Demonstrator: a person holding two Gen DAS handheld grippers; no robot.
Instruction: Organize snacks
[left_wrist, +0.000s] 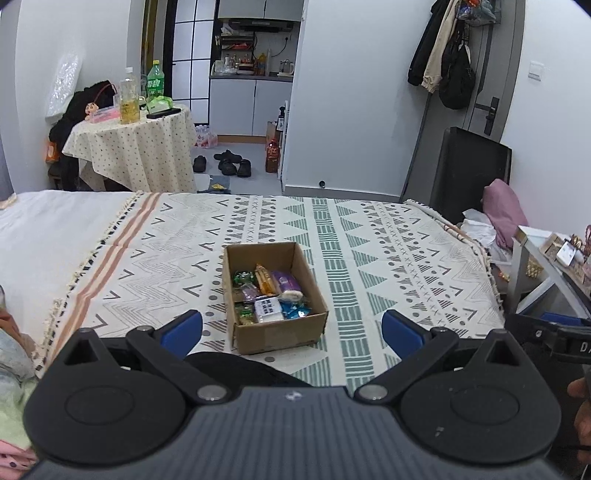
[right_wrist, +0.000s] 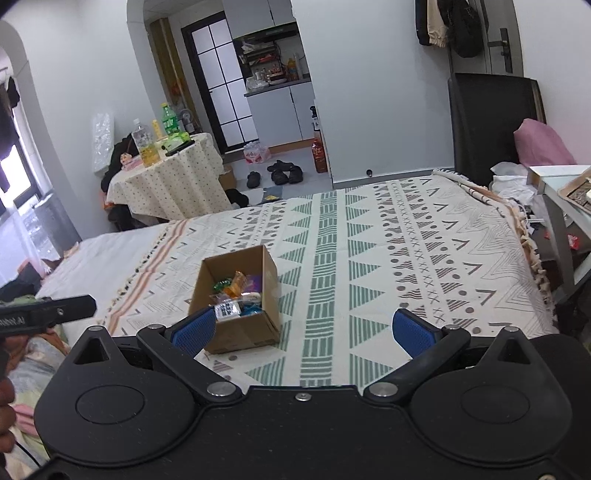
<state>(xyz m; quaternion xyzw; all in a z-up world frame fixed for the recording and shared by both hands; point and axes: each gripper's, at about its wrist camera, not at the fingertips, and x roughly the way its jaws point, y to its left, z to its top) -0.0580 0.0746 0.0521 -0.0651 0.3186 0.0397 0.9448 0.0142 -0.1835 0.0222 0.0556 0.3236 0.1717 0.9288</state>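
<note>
Spanning most of both views, the bed (left_wrist: 369, 258) carries a patterned blanket (left_wrist: 406, 240) that gives a flat, uncluttered field for the work. Near the blanket's middle stands the cardboard box (left_wrist: 273, 295), open-topped and upright, well clear of the bed's far edge and of the fringe on either side. Inside it lie the snacks (left_wrist: 266, 291): small wrapped packets in green, orange, purple, blue and white, packed together on the floor of the box (no packet appears loose on the blanket, so the gathering step is probably finished). The left tongs (left_wrist: 291, 328) hang above the near side of the box, spread wide and empty; the right tongs (right_wrist: 301, 328) hover to the right of it, likewise spread wide and empty, one blue pad overlapping the box's near corner in that view. Open blanket surrounds the box on all sides, leaving free room to approach or withdraw.
</note>
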